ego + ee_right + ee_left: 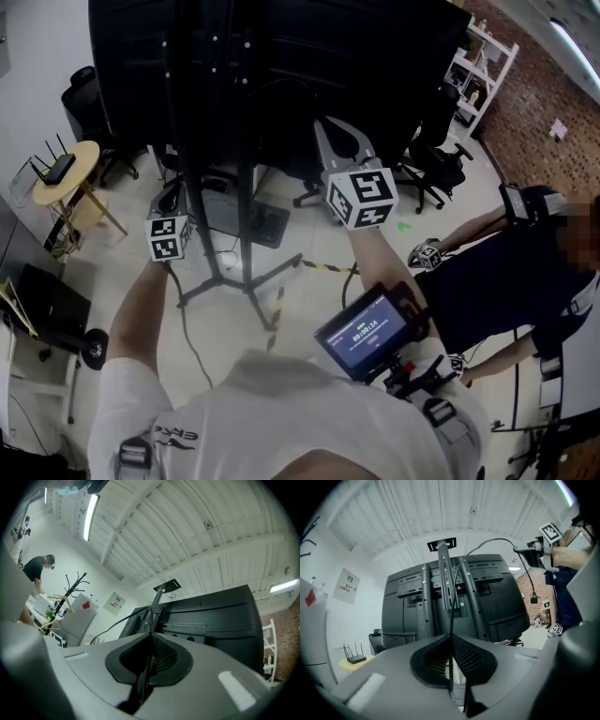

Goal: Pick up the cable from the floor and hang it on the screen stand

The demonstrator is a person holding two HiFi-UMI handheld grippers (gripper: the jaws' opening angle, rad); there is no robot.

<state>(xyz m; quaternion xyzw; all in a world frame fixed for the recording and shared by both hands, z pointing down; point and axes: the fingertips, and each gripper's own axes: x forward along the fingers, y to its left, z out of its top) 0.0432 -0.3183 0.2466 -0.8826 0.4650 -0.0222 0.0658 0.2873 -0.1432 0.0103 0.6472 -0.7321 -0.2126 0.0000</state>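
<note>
A thin black cable (497, 540) arcs from my left gripper (451, 637) up and across to my right gripper (533, 550). Both grippers are shut on it, and each pair of jaws shows the cable pinched between the pads. In the right gripper view the cable (117, 622) leaves the right gripper (151, 634) and sags away to the left. The black screen stand (246, 187) with its large dark screen (281, 56) rises right in front of both grippers. In the head view the left gripper (171, 202) is beside the stand's left post, and the right gripper (342, 141) is raised to the stand's right.
A round yellow table with a router (66, 169) stands at the left. Black office chairs (436, 169) and a white shelf (483, 66) are at the back right. Another person (525, 272) crouches at the right. The stand's legs (234, 281) spread over the floor below.
</note>
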